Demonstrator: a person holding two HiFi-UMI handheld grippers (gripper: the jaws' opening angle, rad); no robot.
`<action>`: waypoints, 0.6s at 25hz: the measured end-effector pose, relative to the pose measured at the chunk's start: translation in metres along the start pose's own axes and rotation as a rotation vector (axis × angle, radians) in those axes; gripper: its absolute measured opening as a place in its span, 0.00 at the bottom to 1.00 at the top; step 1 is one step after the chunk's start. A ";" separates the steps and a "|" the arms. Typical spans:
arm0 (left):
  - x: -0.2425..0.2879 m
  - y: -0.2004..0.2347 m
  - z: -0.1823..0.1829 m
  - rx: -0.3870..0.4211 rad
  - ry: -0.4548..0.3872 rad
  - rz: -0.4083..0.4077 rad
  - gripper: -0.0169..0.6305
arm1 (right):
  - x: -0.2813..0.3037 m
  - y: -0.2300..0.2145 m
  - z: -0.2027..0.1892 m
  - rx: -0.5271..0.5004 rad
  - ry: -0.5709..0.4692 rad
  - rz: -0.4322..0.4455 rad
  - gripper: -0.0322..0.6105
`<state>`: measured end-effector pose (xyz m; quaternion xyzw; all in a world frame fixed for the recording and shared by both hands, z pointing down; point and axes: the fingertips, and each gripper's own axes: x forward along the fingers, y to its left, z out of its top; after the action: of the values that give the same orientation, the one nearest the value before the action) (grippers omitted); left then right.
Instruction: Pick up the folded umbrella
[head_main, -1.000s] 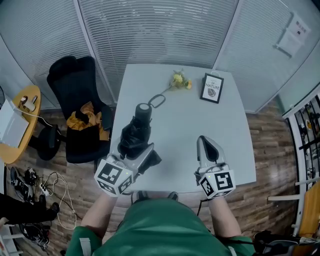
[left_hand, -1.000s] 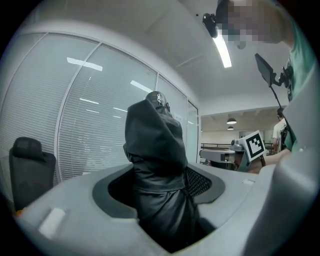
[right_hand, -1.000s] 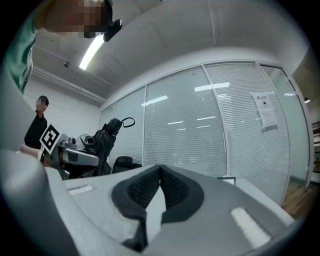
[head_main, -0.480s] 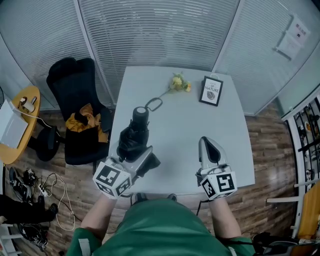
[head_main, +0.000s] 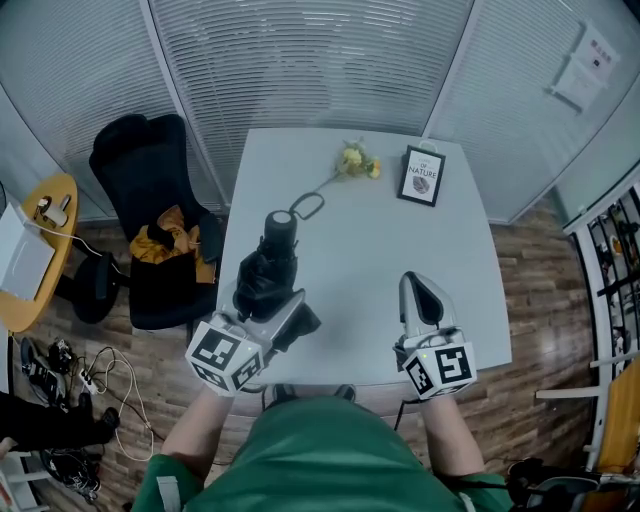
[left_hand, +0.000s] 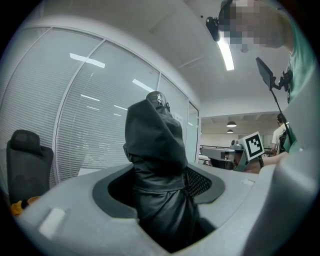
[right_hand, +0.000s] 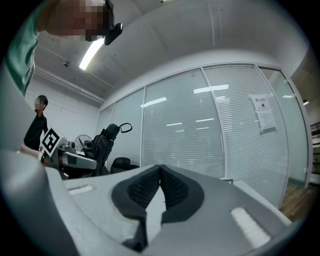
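The jaws of the left gripper (head_main: 274, 306), set wide, clamp only slick fabric of the black folded umbrella (head_main: 266, 268) above the near-left edge of the white square table (head_main: 385, 245), so it may slide out; the right gripper (head_main: 418, 290) has its jaws together, empty.

- The person wears a green top (head_main: 320, 455) with short sleeves (head_main: 158, 478).
- The left gripper (head_main: 272, 306) and the right gripper (head_main: 418, 292) have smooth, light-grey moulded shells with rounded fingers (right_hand: 220, 200).
- Dark ribbed pads (right_hand: 175, 192) line the fingers' inner faces.
- A small pale raised strip (right_hand: 247, 225) sits on the back of each finger.
- Each gripper carries a white cube (head_main: 228, 357) printed with black square markers.
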<state>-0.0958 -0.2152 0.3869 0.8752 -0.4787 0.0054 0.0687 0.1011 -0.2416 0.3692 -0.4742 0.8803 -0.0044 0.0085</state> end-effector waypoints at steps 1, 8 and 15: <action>0.000 0.000 0.000 0.000 0.001 -0.001 0.48 | 0.000 0.000 0.000 0.001 -0.001 0.000 0.05; 0.001 0.001 -0.002 -0.001 0.003 -0.005 0.48 | 0.001 -0.001 0.001 0.002 -0.005 0.003 0.05; 0.001 -0.001 0.000 0.005 0.000 -0.002 0.48 | -0.003 -0.005 0.003 0.001 -0.007 -0.003 0.05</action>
<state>-0.0945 -0.2157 0.3873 0.8759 -0.4778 0.0066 0.0666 0.1069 -0.2421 0.3661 -0.4757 0.8795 -0.0029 0.0118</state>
